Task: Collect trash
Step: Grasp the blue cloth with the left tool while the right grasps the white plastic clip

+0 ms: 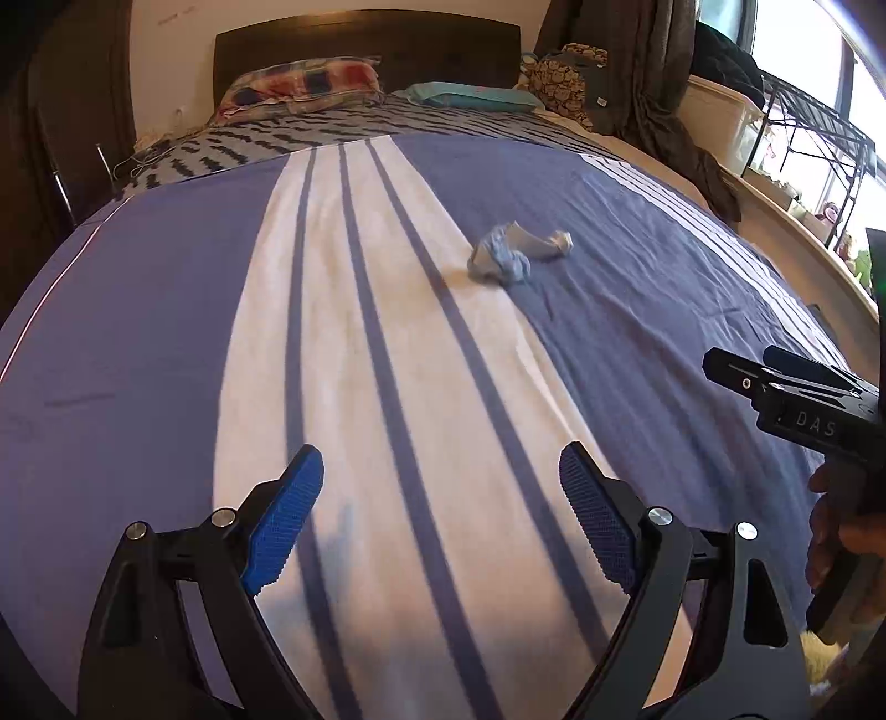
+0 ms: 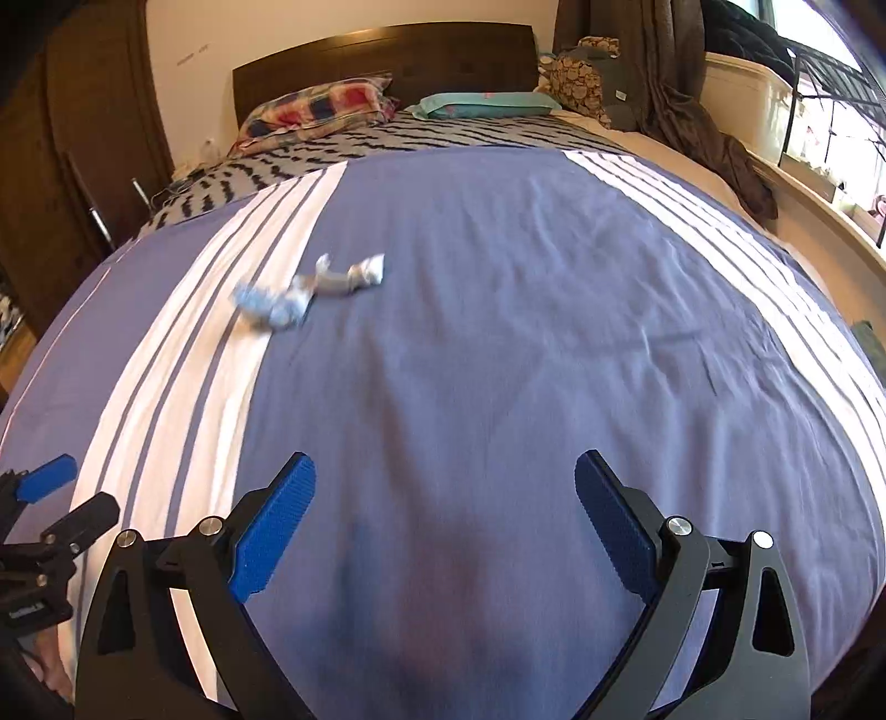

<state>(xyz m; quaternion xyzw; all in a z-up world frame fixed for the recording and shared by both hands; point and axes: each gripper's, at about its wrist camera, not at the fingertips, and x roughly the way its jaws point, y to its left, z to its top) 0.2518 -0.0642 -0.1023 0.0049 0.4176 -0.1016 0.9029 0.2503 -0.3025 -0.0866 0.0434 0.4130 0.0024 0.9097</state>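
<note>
A crumpled pale blue and silver wrapper (image 1: 515, 253) lies on the bed's blue and white striped cover (image 1: 166, 332), at the edge of the white band. It also shows in the right wrist view (image 2: 310, 293), up and to the left. My left gripper (image 1: 441, 459) is open and empty, hovering over the white band well short of the wrapper. My right gripper (image 2: 445, 465) is open and empty over the blue part of the cover (image 2: 554, 332), to the right of the wrapper. Each gripper's body shows at the edge of the other's view.
Pillows (image 1: 304, 83) and a dark headboard (image 1: 365, 44) are at the far end. A teal pillow (image 1: 470, 97) and a patterned cushion (image 1: 565, 83) lie far right. A brown garment (image 2: 714, 144) hangs off the right side by a window shelf (image 1: 803, 144). A wooden wardrobe (image 2: 72, 138) stands left.
</note>
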